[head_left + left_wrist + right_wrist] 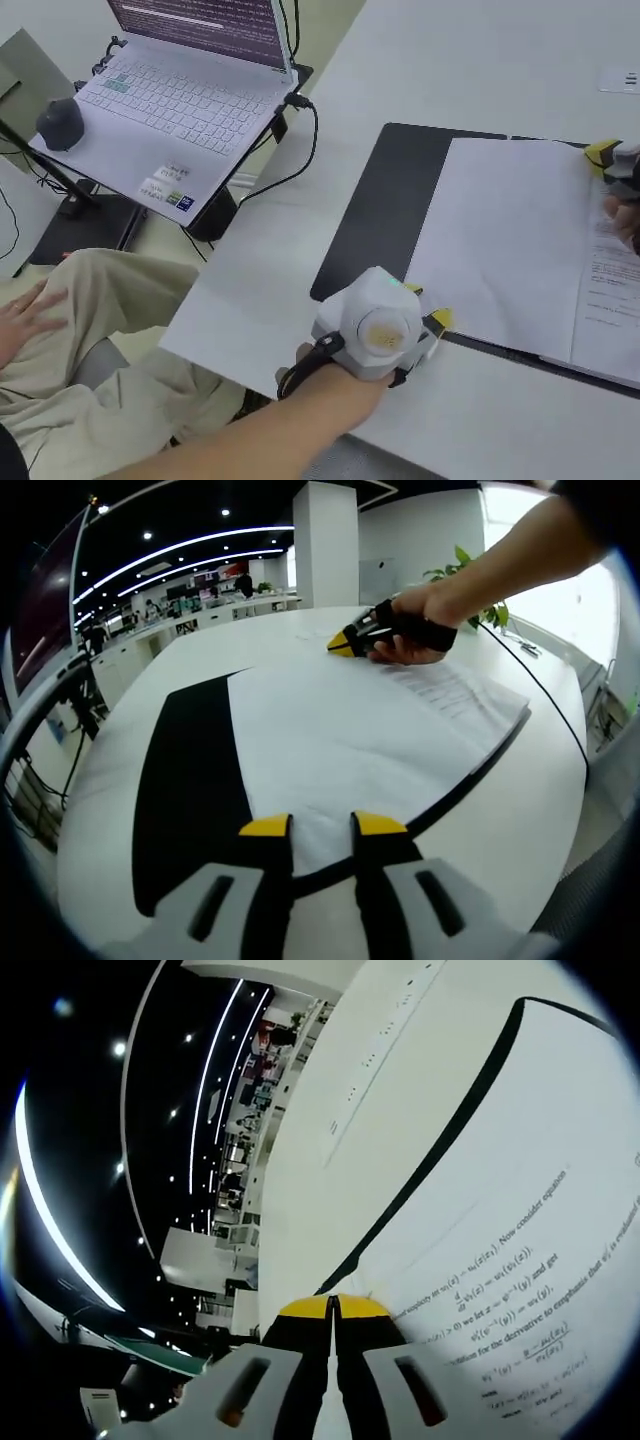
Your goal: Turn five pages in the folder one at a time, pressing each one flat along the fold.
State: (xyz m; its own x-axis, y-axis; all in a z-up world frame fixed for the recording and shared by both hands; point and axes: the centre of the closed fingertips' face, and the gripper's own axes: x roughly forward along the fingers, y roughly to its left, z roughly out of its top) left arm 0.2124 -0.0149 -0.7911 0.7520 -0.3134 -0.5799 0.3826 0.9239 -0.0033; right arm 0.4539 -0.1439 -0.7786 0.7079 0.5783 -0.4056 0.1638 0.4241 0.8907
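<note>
- Left tool [322, 826]: your jaws stand a little apart, yellow tips on either side of a narrow gap, gripping nothing. They sit at the near edge of the folder [380, 210], over the bottom margin of the blank page [500, 240].
- Right tool [330, 1308]: your jaws are pressed together, tip against tip, at the far edge of the printed page [500, 1290]. Whether a sheet is caught between them cannot be told.
- Fold [583, 260]: this is the line where the blank page meets the printed page. Its long axis runs straight away from you, from the near edge of the folder to the far edge. From your left tool it lies off to the right, well apart. Your right tool is just beside its far end, so it is the nearer one. A pressing stroke would probably run along this line, towards you.
- Folder: black, lying open on the white counter [480, 60], with its left cover showing as a wide dark band.
- Blank page: plain white and smooth, resting over the inner part of that cover and looking nearly flat.
- Printed page: on the right, carrying lines of text and formulas.
</note>
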